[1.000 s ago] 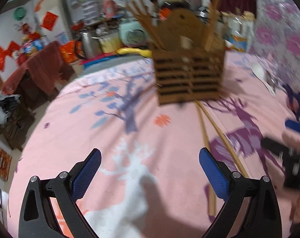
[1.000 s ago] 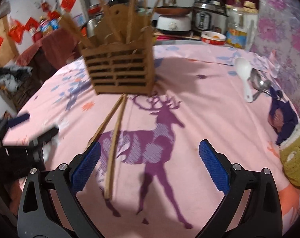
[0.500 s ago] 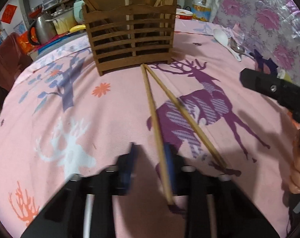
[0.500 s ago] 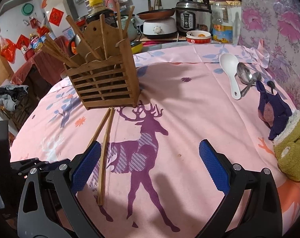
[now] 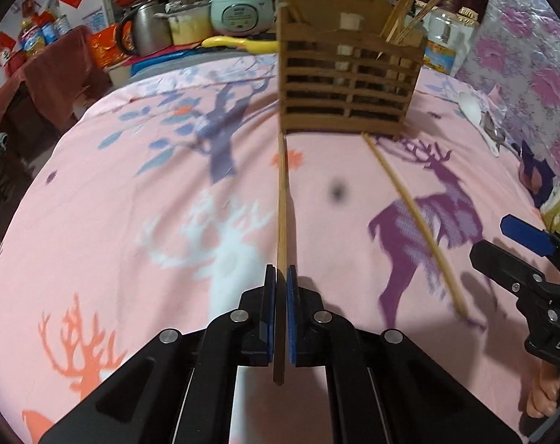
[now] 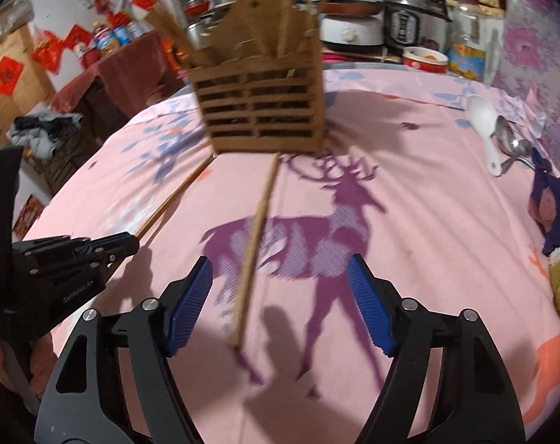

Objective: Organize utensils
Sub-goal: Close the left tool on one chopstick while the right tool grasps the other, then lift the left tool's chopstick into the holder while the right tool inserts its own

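Note:
My left gripper is shut on one wooden chopstick near its end; the stick points forward at the brown slatted utensil holder. In the right wrist view this gripper and its chopstick sit at the left. A second chopstick lies on the pink deer tablecloth. My right gripper is open, its jaws either side of that chopstick's near end. The holder has several chopsticks standing in it.
A white spoon and metal spoons lie at the right. A purple and yellow cloth lies at the right edge. Cookers, pots and bottles stand behind the table.
My left gripper closed on one chopstick and swung it away from the other. My right gripper came down and forward over the second chopstick, with narrower jaws.

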Motion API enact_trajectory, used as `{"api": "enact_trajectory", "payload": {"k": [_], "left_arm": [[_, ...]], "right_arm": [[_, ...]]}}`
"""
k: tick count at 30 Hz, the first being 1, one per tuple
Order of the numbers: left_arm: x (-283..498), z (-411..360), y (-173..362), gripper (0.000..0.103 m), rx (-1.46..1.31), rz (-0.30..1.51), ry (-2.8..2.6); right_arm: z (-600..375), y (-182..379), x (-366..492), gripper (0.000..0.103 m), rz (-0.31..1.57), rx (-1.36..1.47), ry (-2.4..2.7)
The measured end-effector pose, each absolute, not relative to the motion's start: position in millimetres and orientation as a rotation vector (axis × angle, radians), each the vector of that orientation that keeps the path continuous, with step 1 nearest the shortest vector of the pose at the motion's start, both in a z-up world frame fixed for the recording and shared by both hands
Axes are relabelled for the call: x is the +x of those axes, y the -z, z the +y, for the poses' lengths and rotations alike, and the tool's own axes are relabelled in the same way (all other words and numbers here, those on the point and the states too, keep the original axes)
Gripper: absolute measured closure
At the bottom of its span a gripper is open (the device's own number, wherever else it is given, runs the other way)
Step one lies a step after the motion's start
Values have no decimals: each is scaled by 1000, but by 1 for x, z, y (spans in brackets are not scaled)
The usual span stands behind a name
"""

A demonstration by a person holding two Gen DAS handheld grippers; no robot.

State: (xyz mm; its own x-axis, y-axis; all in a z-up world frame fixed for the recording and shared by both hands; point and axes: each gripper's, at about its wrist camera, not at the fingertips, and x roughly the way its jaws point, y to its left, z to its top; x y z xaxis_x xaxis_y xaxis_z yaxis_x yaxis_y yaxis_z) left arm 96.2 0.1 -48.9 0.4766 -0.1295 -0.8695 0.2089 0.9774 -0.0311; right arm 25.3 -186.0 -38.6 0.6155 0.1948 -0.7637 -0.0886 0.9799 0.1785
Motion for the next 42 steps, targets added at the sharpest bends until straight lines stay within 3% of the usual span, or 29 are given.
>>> {"api": "enact_trajectory", "payload": {"k": [4, 6, 7, 12, 15, 25, 26, 28, 30, 42], "left_arm": [[86, 15, 52, 91, 57, 1071, 201], [85, 17, 52, 67, 41, 1070, 205], [85, 16, 52, 64, 39, 1069, 209], [80, 3, 56, 60, 104, 1072, 228], [78, -1, 57, 60, 127, 1068, 232], [62, 5, 56, 60, 139, 1060, 259], [62, 5, 56, 61, 135, 1060, 262], [62, 6, 55, 74, 129, 1059, 267], [61, 7, 54, 96, 120, 1060, 283], [63, 6, 54, 96, 97, 1075, 294]], "right_arm": [[-169, 47, 11, 34, 913, 46, -196], [-166, 50, 6, 38, 926, 23, -207], [-166, 52, 5, 39, 933, 19, -211], [-167, 63, 10, 64, 986, 33, -221], [-169, 63, 11, 77, 985, 30, -215], [-171, 63, 12, 80, 988, 20, -214], [-171, 63, 11, 79, 987, 18, -214], [-170, 63, 11, 80, 987, 14, -213], [-170, 63, 11, 83, 985, 10, -212], [-168, 62, 11, 87, 985, 2, -220]]}}
